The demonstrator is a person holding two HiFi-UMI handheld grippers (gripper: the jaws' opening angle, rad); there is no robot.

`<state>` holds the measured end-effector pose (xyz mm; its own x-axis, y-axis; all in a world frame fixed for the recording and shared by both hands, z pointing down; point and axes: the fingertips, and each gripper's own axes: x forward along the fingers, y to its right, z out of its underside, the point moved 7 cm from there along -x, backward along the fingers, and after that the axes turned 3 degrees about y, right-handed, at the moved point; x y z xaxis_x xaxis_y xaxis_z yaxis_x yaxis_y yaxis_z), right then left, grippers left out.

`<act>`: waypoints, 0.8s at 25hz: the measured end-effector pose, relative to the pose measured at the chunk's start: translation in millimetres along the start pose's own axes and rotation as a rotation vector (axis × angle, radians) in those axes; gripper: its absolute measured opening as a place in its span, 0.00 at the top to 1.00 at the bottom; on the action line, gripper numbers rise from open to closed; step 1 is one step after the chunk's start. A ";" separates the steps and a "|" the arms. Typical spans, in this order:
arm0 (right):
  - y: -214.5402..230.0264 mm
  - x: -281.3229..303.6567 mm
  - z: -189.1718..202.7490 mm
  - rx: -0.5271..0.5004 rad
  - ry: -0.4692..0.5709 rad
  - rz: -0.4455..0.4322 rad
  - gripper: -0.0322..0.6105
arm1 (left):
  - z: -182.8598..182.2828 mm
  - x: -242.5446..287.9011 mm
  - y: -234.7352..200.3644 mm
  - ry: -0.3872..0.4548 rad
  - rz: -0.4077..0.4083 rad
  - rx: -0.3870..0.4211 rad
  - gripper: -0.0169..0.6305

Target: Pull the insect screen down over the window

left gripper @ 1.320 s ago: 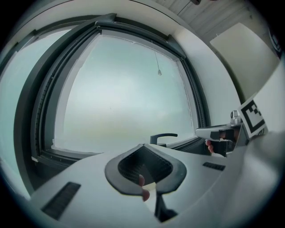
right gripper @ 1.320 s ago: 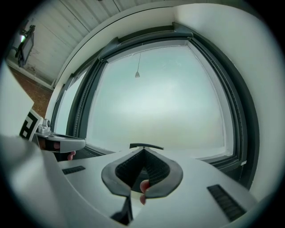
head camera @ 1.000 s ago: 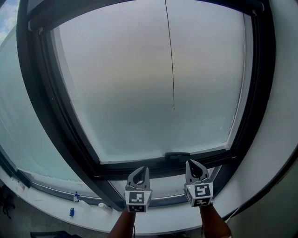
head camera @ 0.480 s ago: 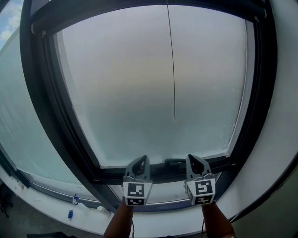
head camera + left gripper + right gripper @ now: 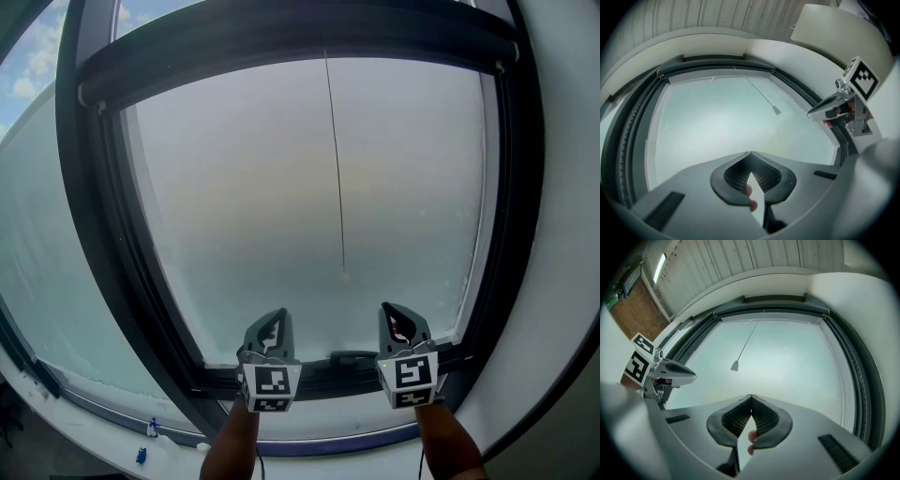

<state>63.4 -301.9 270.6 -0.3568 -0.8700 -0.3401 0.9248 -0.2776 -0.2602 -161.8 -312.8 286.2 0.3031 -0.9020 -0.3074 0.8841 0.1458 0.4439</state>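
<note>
Holding 2 closed grippers low at the window [image 5: 92,234], beneath the pull cord [image 5: 335,169].
Left gripper [image 5: 269,323] and right gripper [image 5: 397,317]: jaws pressed together, nothing between them, both in front of the lower frame [image 5: 309,377], 1 on either side of the dark handle [image 5: 354,357]. Insect screen roller bar [image 5: 281,47] spans the window top; the cord's toggle [image 5: 344,277] hangs above and between the grippers.
</note>
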 end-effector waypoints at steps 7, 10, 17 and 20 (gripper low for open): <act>12.3 14.8 -29.4 -0.101 -0.006 0.004 0.95 | -33.4 19.6 -13.4 0.014 0.009 0.125 0.97; 18.7 21.6 -45.2 -0.199 0.013 -0.011 0.95 | -48.5 26.2 -25.2 0.034 -0.012 0.150 0.97; 29.9 42.5 -75.8 -0.364 0.090 -0.006 0.95 | -86.8 42.0 -40.1 0.123 -0.054 0.233 0.97; 33.5 46.8 -94.2 -0.417 0.114 0.007 0.95 | -102.8 47.3 -44.8 0.138 -0.069 0.294 0.97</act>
<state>65.2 -313.5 160.8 -0.3847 -0.8142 -0.4349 0.8032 -0.0631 -0.5924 -150.6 -320.2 165.2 0.3094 -0.8389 -0.4477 0.7698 -0.0555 0.6359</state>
